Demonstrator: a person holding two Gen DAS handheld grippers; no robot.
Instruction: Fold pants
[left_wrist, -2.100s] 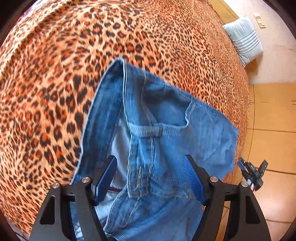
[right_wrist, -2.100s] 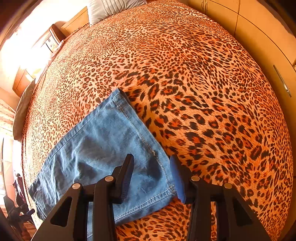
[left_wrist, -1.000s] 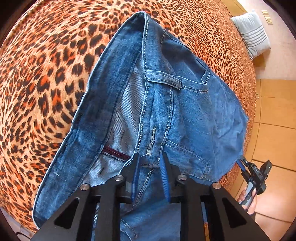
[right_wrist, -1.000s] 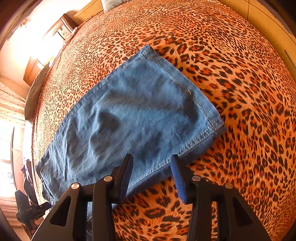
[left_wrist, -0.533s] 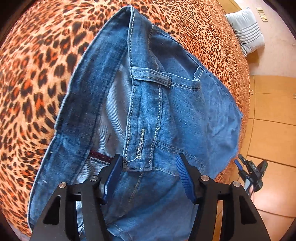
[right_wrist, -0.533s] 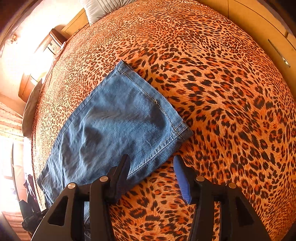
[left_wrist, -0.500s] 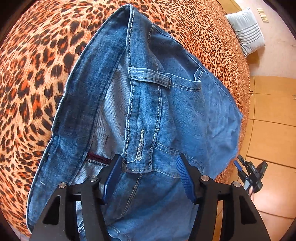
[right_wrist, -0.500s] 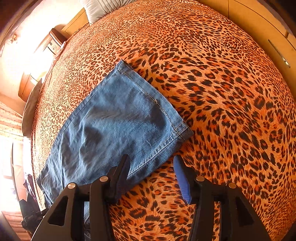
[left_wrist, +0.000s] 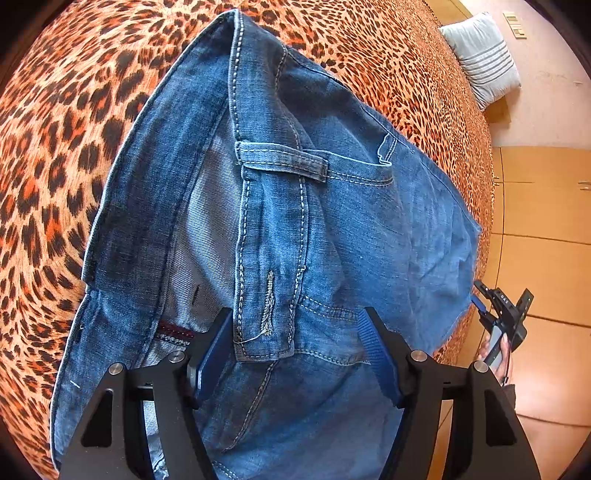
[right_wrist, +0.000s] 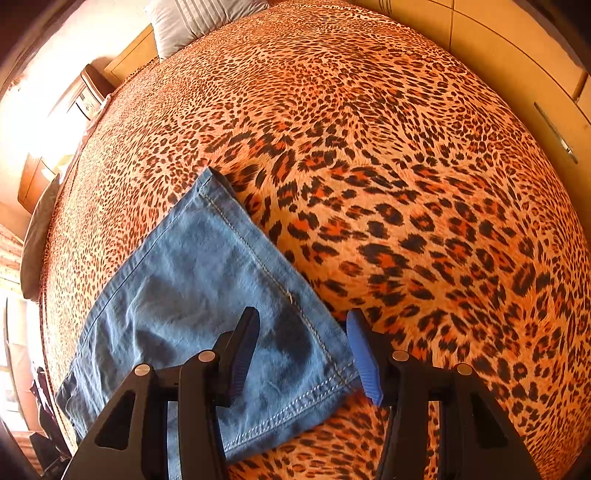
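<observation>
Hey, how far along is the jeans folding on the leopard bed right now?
Done: the jeans lie flat on the bedspread, seemingly doubled leg on leg. In hand: nothing. The left gripper has just been opening over the waistband, pads clear of the denim; the right gripper stands open above the hem. Left: folding hem up to waistband.

A big bed (right_wrist: 369, 147) fills both views. It has a cover with orange, tan and black leopard spots. Blue jeans (left_wrist: 332, 221) lie flat on the cover. Their top part, with the belt loop and a pocket, is seen from the left wrist. A leg end with its stitched hem (right_wrist: 229, 280) is seen from the right wrist, near the bed's edge. A pale striped pillow (left_wrist: 480, 59) sits at the far end of the bed.
</observation>
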